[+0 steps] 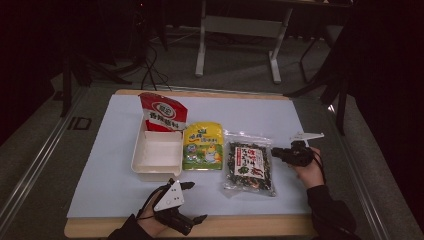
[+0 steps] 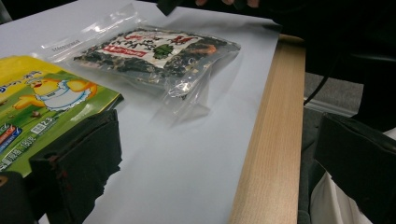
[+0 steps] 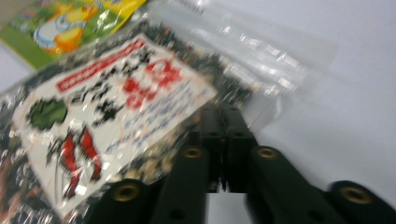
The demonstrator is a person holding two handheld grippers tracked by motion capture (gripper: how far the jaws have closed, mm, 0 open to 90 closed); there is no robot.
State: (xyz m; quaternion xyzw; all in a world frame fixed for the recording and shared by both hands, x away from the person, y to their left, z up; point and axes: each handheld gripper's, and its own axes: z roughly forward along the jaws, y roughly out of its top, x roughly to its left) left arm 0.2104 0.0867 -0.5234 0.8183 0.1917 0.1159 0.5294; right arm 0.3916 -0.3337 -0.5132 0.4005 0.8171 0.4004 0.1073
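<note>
The seaweed bag (image 1: 248, 166) is lying flat, right of the white tray (image 1: 156, 155), with the yellow bag (image 1: 202, 146) between; nothing is packed yet. Your right gripper (image 1: 278, 153) is touching its edge, jaws together. Your left gripper (image 1: 190, 200) is waiting below the tray, jaws apart.

1. Worktop (image 1: 100, 165): pale blue-white sheet, light wood edge.
2. Tray (image 1: 145, 169), centre left of the high view: cream white.
3. Pouch (image 1: 162, 113) above it: red, white label.
4. Yellow-green packet (image 1: 202, 147): cartoon duck, possibly.
5. Clear bag (image 1: 248, 166): dark contents, white label, red characters.
6. Grippers: black.
</note>
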